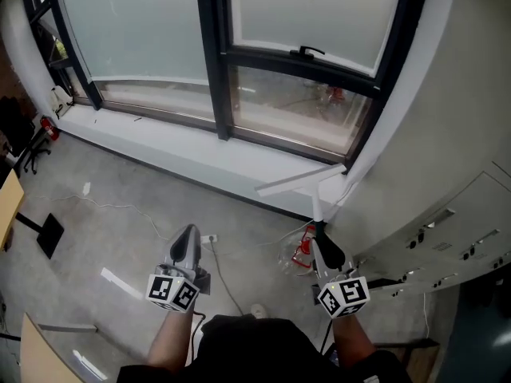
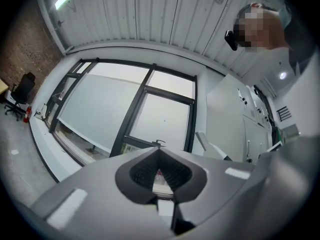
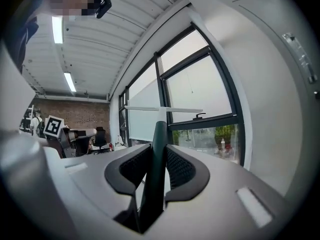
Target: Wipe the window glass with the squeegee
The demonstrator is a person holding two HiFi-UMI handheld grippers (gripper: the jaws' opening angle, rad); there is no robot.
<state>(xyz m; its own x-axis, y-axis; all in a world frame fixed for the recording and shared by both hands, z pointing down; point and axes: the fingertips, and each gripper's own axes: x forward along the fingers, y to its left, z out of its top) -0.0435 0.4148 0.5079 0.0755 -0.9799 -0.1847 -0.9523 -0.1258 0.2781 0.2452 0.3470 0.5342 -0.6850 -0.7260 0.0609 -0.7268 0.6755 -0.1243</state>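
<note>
My right gripper (image 1: 322, 241) is shut on the dark handle of a squeegee (image 1: 302, 182), whose white blade bar points toward the window sill (image 1: 200, 154). In the right gripper view the handle (image 3: 158, 154) runs up between the jaws to the white blade (image 3: 162, 109), held short of the glass. The window glass (image 1: 144, 22) is frosted above, clear in the lower panes, in a dark frame (image 1: 211, 46). My left gripper (image 1: 187, 238) is shut and holds nothing; in the left gripper view its pads (image 2: 172, 173) meet in front of the window (image 2: 105, 111).
A white wall (image 1: 455, 94) and grey lockers (image 1: 447, 230) stand close on the right. Cables (image 1: 223, 274) and a red-and-clear object (image 1: 297, 254) lie on the concrete floor between the grippers. A desk corner (image 1: 8, 202), a black stand foot (image 1: 48, 234) and a chair (image 1: 28, 146) are at the left.
</note>
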